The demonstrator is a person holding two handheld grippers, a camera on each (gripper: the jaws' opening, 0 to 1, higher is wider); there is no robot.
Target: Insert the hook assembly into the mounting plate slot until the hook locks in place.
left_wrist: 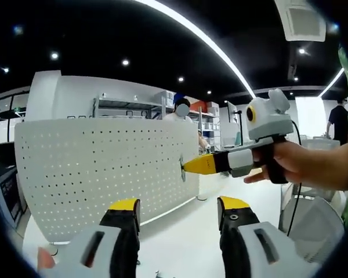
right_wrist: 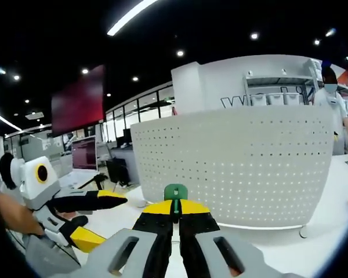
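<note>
While the green hook [right_wrist: 176, 191] is pinched by the right gripper [right_wrist: 175, 215] against the pegboard [right_wrist: 238, 168], locking is not yet confirmed; the left gripper [left_wrist: 177, 211] is held spread.

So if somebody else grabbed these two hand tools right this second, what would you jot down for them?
Right gripper: shut on the green hook, held up in front of the white perforated plate; in the left gripper view its tip sits at the plate's right edge.
Left gripper: open, empty, facing the plate from farther back.
Done: hook picked up and brought to the plate.
Left: push the hook into a slot until it locks. Whether it is already seated cannot be told.
</note>
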